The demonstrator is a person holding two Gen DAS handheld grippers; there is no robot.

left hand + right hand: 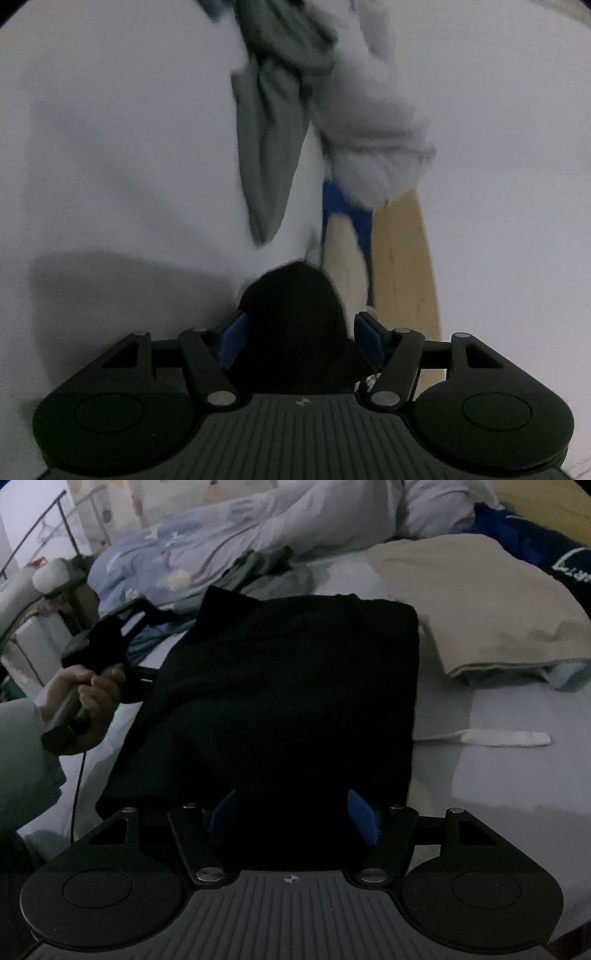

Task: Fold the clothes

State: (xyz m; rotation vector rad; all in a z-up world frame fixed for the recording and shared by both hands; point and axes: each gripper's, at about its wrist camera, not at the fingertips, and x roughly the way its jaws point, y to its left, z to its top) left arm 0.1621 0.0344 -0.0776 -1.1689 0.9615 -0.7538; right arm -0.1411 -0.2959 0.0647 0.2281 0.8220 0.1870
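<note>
black garment [280,701] lies lengthwise ahead of the right tongs [293,821], spread astride its near edge; left tongs [301,341] spread too, at its left corner.

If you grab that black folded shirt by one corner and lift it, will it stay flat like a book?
Probably not. The black folded shirt is soft cloth lying limp on the bed, so it would likely droop and unfold. It looks light, so lifting should be easy. Pushed, it would probably bunch up rather than slide.
</note>
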